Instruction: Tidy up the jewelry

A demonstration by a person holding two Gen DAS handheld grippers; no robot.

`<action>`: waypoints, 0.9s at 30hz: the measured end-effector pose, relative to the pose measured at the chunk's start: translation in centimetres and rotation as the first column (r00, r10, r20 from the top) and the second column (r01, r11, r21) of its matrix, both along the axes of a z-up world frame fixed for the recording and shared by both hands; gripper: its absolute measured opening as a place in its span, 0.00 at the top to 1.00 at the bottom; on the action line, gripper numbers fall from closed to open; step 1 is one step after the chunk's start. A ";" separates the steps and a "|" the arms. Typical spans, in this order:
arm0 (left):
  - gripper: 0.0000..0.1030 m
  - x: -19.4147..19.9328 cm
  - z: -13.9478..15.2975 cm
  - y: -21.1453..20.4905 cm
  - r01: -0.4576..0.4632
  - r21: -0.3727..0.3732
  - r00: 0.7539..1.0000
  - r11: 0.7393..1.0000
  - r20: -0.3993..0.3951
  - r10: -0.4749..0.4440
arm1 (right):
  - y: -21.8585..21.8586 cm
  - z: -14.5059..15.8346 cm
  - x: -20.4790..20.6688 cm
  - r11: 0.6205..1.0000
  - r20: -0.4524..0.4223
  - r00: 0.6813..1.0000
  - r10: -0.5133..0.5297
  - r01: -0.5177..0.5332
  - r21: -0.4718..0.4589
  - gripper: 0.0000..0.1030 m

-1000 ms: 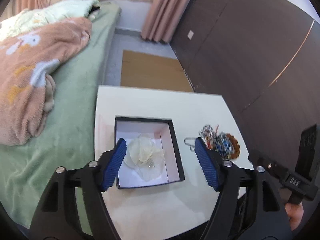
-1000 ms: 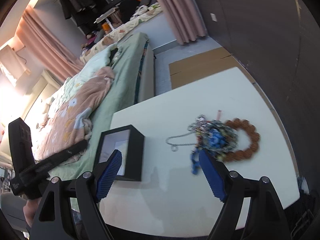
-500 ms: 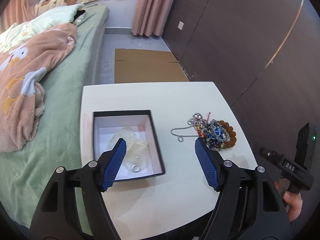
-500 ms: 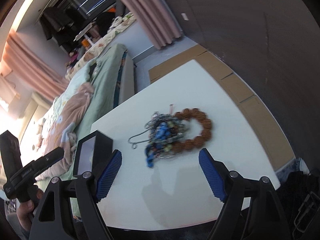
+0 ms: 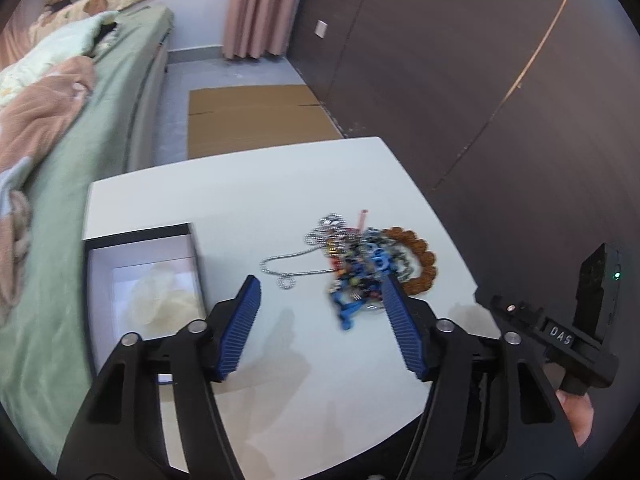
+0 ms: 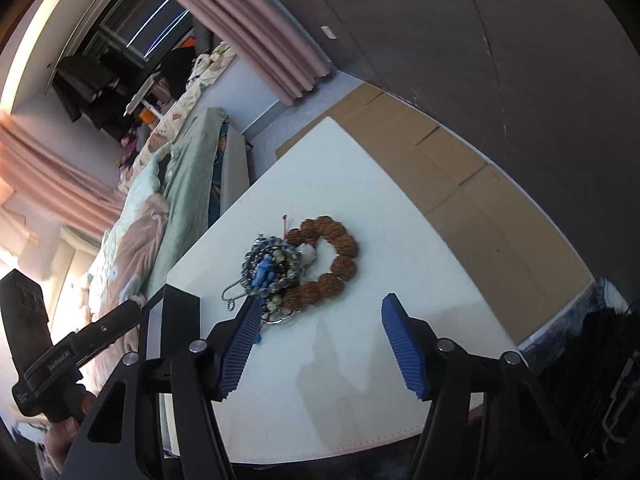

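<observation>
On the white table (image 5: 248, 200) the left gripper (image 5: 320, 322) has swung from over the open box (image 5: 140, 236) toward the jewelry pile (image 5: 360, 264), nearing a first pick; both it and the right gripper (image 6: 318, 342) have jaws apart and empty

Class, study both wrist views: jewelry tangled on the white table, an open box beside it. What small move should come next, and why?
Probably ease the right gripper forward and down onto the brown bead bracelet. Both grippers are open and empty, the pile still lies on the table outside the box, and the bracelet sits at the pile's outer edge, least tangled.
</observation>
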State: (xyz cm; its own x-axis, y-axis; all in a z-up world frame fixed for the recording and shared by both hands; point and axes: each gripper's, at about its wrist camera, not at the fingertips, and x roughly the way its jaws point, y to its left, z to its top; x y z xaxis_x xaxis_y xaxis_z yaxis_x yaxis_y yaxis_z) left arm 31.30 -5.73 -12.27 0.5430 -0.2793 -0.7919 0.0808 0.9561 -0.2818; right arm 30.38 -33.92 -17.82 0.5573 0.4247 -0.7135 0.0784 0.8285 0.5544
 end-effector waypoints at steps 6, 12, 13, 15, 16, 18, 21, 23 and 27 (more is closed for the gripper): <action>0.53 1.9 -1.2 -2.4 0.036 -0.041 0.999 0.999 -0.033 -0.037 | -0.8 -0.3 0.1 0.999 -0.007 1.000 -0.026 0.027 0.033 0.51; 0.57 3.7 -3.2 -4.0 0.039 -0.056 0.996 0.998 -0.074 -0.044 | -1.9 -0.7 0.5 0.997 -0.020 0.998 -0.056 0.057 0.054 0.52; 0.57 4.0 -3.5 -4.1 0.040 -0.060 0.996 0.997 -0.080 -0.045 | -1.9 -0.7 0.6 0.997 -0.023 0.998 -0.059 0.060 0.051 0.52; 0.57 4.5 -4.1 -4.4 0.044 -0.079 0.995 0.996 -0.089 -0.051 | -2.1 -1.0 0.8 0.997 -0.032 0.997 -0.066 0.067 0.045 0.52; 0.59 4.8 -4.5 -4.6 0.045 -0.081 0.994 0.996 -0.095 -0.053 | -2.3 -1.1 0.8 0.997 -0.036 0.997 -0.067 0.069 0.044 0.52; 0.60 5.4 -5.2 -4.8 0.043 -0.088 0.993 0.995 -0.109 -0.052 | -2.2 -1.2 1.1 0.996 -0.043 0.997 -0.069 0.071 0.046 0.52; 0.69 6.0 -5.9 -4.8 0.028 -0.108 0.991 0.994 -0.126 -0.041 | -2.0 -1.2 1.9 0.997 -0.046 0.997 -0.062 0.064 0.045 0.52; 0.78 6.3 -6.2 -4.7 0.026 -0.133 0.990 0.991 -0.131 -0.044 | -1.5 -1.1 2.4 0.998 -0.044 0.998 -0.049 0.050 0.033 0.54; 0.87 6.6 -7.0 -4.4 0.021 -0.157 0.987 0.987 -0.156 -0.046 | -0.5 -1.3 3.1 0.999 -0.061 0.998 -0.026 0.028 0.021 0.54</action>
